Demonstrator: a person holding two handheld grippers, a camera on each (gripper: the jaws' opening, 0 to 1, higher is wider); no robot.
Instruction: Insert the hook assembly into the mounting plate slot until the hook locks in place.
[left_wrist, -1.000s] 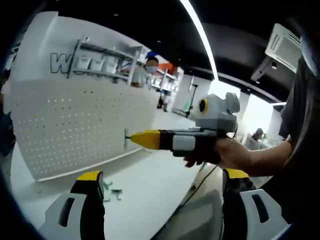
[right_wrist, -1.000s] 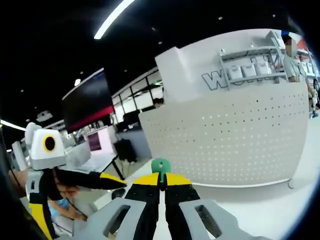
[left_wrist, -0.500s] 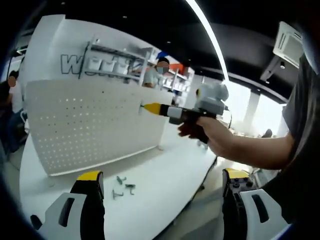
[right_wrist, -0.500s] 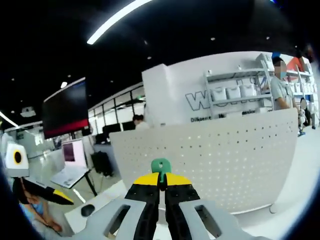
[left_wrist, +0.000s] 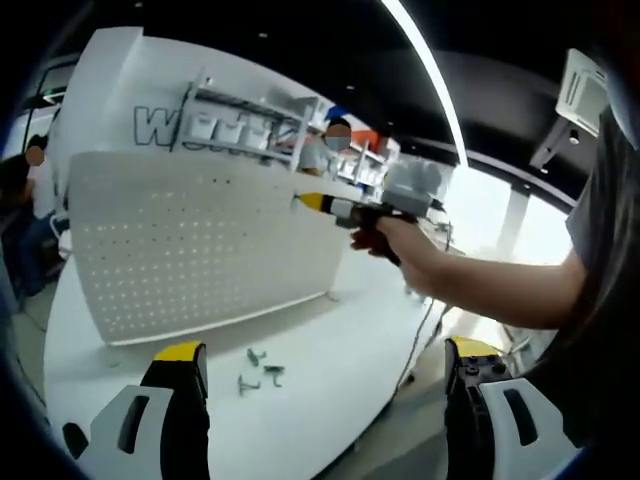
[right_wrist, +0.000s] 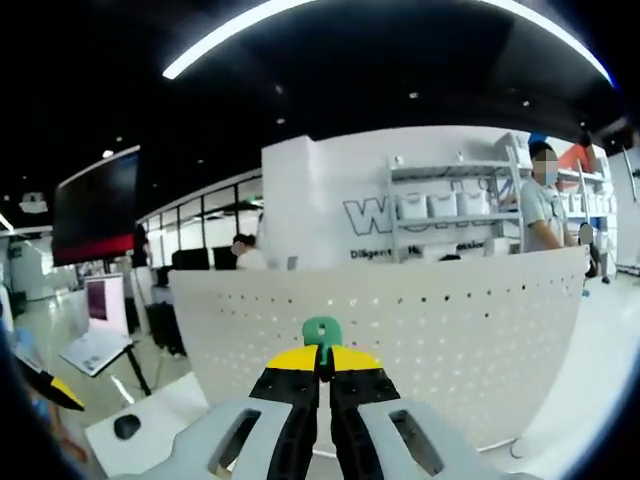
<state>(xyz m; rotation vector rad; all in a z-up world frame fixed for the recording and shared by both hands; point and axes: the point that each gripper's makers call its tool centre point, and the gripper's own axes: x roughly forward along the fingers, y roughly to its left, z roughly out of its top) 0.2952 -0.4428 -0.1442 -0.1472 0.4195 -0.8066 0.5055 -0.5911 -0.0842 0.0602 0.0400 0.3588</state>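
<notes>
While the left gripper (left_wrist: 315, 400) hangs low over the table (left_wrist: 330, 380), its yellow-tipped jaws stand wide apart at about 7 and 5 o'clock in the left gripper view, with nothing between them. Just beyond them, near the table's middle, lie a few loose hooks (left_wrist: 258, 370), untouched and well clear of either jaw. Farther back stands the white pegboard (left_wrist: 190, 240), upright on the table. A person's hand (left_wrist: 395, 245) reaches in from 3 o'clock, carrying the right gripper (left_wrist: 308, 201) up to the board's upper right corner, its yellow tip at or just beside the board face; whether it touches I cannot tell.

From the right gripper view, that gripper's (right_wrist: 322, 352) jaws are pressed together on a green-headed hook (right_wrist: 322, 334), whose head pokes out just above the yellow tips, straight ahead at 12 o'clock. Right behind it rises the pegboard (right_wrist: 430, 340), its rows of holes spreading from 9 to 3 o'clock. A black mouse (right_wrist: 127, 426) sits on the table at 8 o'clock. Beyond the board, shelves (right_wrist: 450, 205) stand against a lettered wall.
</notes>
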